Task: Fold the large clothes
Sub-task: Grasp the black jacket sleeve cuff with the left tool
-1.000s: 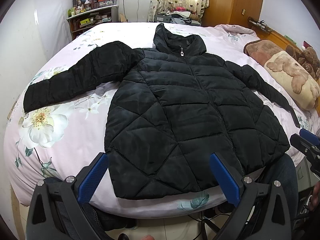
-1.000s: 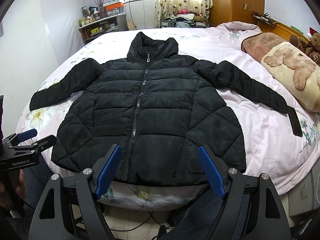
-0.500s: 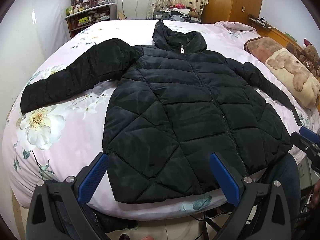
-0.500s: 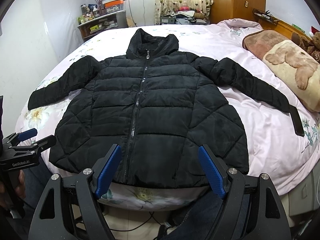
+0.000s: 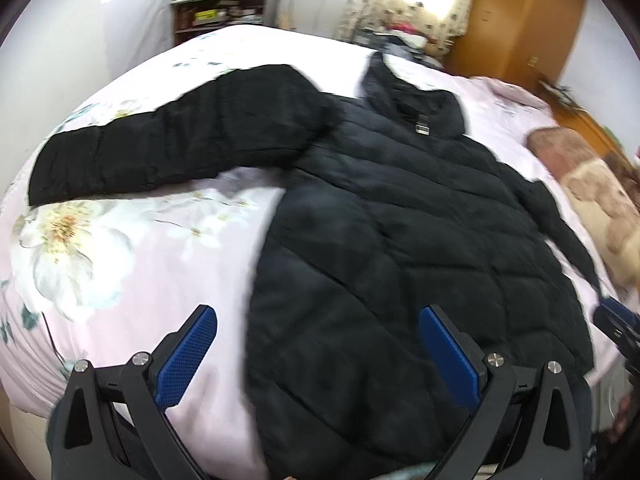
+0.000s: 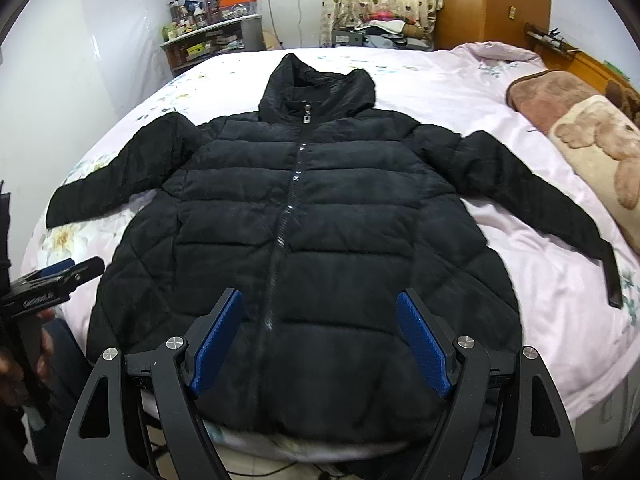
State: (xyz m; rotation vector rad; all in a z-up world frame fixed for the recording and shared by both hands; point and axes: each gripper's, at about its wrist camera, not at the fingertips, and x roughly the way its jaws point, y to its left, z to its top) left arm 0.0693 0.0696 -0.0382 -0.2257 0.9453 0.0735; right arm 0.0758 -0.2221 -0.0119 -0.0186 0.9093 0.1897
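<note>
A black quilted hooded jacket (image 6: 312,216) lies flat, front up and zipped, on the bed, sleeves spread to both sides. In the left wrist view the jacket (image 5: 400,240) fills the middle and right, its left sleeve (image 5: 172,148) stretched out to the left. My left gripper (image 5: 320,356) is open and empty, over the jacket's lower left hem; it also shows in the right wrist view (image 6: 56,280). My right gripper (image 6: 320,344) is open and empty, above the jacket's bottom hem near the zipper; it shows at the right edge of the left wrist view (image 5: 618,326).
The bed has a pink floral sheet (image 6: 540,280). A brown bear-print blanket (image 6: 592,136) lies at the right. A cluttered shelf (image 6: 208,36) stands against the far wall, and a wooden wardrobe (image 6: 492,0) stands beyond the bed.
Both grippers have moved forward toward the jacket. The left one has swung left and closer, and its view is blurred. The jacket has not moved.
</note>
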